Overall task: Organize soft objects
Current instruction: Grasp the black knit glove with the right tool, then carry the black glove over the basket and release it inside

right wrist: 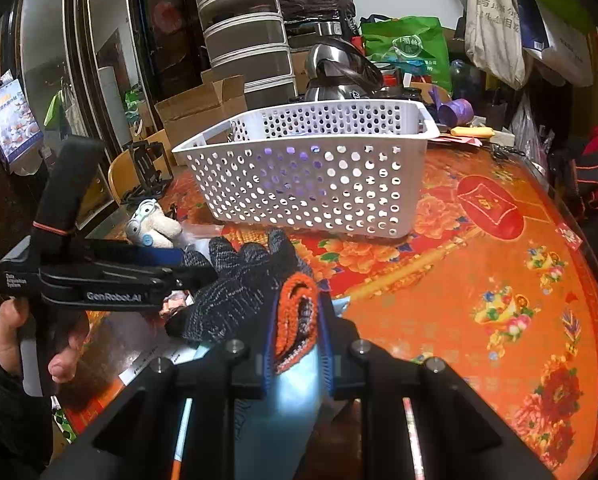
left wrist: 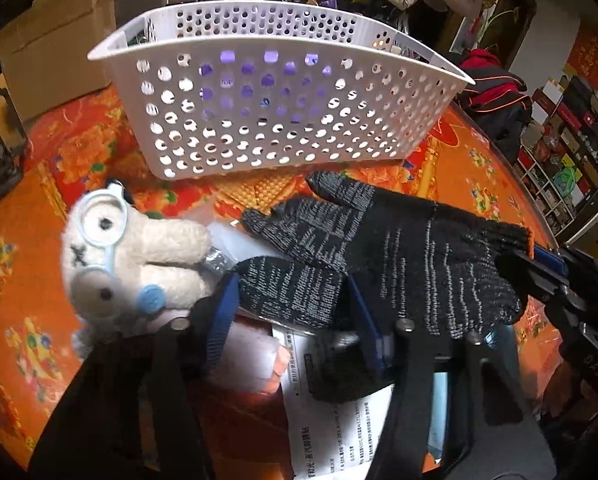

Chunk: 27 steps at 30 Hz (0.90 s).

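A black knit glove [left wrist: 399,248] with an orange cuff [right wrist: 297,320] hangs between both grippers above the table. My left gripper [left wrist: 295,304] is shut on its thumb end; it shows from the side in the right wrist view [right wrist: 187,268]. My right gripper [right wrist: 297,344] is shut on the cuff; it also shows in the left wrist view [left wrist: 539,268]. A cream plush toy [left wrist: 131,264] with blue glasses lies left of the glove, also in the right wrist view [right wrist: 155,226]. A white perforated basket [left wrist: 275,104] stands behind, with something purple inside.
Papers [left wrist: 339,420] and a pink soft item [left wrist: 247,356] lie under the left gripper. The orange floral tablecloth [right wrist: 479,300] spreads to the right. A cardboard box [left wrist: 55,40], a kettle [right wrist: 339,68] and bags stand behind the basket. A red and black garment [left wrist: 495,92] lies at right.
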### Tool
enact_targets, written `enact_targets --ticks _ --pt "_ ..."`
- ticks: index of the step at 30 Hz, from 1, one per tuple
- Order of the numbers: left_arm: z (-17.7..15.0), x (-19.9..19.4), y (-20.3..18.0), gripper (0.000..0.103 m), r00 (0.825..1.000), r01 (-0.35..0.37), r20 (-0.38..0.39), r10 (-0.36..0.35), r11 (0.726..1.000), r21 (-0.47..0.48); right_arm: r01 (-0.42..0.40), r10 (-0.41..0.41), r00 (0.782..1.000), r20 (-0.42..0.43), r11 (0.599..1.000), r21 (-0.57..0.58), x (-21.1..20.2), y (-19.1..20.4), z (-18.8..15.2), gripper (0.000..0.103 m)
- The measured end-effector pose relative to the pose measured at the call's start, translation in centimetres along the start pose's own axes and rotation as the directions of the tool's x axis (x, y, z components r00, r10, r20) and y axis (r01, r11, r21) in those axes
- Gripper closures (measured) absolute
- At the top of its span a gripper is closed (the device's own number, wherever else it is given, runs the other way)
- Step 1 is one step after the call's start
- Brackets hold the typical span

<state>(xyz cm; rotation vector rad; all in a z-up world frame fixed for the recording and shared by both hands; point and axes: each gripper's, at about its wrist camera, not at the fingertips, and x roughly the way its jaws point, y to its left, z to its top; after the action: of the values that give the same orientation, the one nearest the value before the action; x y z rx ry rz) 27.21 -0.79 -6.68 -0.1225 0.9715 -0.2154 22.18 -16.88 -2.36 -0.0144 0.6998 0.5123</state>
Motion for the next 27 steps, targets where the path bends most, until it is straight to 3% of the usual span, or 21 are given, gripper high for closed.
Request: enact_targets --ticks 3,9,15,27 --pt "-0.3 0.0 0.0 0.087 0.998 0.057 0.010 -0.057 0.998 -0.020 -0.002 0.002 1.000 0.001 1.000 0.001 0.1 0.1 0.0 0.085" --pt "-0.4 -0.9 0.4 0.090 0.996 0.084 0.046 -0.082 0.995 -0.045 0.020 -0.020 1.000 0.005 1.000 -0.022 0.2 0.7 0.3 0.082" --pt "0.0 -4.0 0.7 0.090 0.987 0.112 0.124 -0.106 0.993 -0.039 0.026 -0.025 0.999 0.030 0.999 -0.038 -0.8 1.2 0.8 0.091" --pt "1.8 -12.7 -0.4 0.090 0.949 0.137 0.285 -0.135 0.991 0.014 0.036 -0.027 0.993 0.118 0.997 -0.069 -4.6 2.3 3.2 0.091"
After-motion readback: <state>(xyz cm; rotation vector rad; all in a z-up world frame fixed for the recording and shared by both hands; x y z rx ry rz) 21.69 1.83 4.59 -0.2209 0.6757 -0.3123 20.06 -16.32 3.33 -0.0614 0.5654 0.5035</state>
